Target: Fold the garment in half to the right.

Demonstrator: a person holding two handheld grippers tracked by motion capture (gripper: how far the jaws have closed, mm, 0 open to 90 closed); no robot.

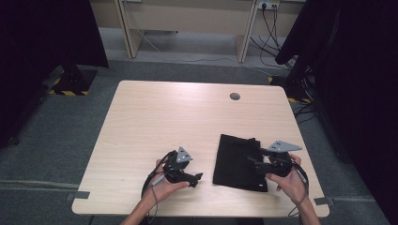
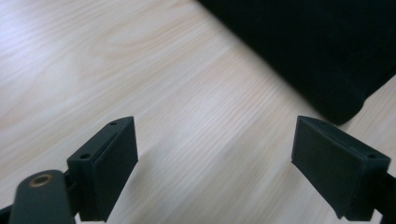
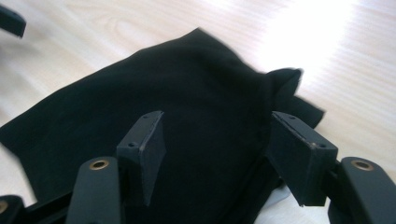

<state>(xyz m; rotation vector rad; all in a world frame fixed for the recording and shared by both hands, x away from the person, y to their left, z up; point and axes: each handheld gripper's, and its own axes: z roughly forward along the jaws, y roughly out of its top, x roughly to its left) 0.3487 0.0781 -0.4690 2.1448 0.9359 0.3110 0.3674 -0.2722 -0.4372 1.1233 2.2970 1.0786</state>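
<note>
On table (image 1: 155, 117): folded black cloth (image 1: 237, 161), right gripper (image 3: 215, 154) apparently released.

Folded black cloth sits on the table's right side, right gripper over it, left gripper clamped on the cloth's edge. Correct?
Not quite. The left gripper holds nothing: in the left gripper view its jaws stand open over bare table, with the black cloth off to the side. The rest is right: the cloth lies on the table's right side, with the right gripper over it.
</note>
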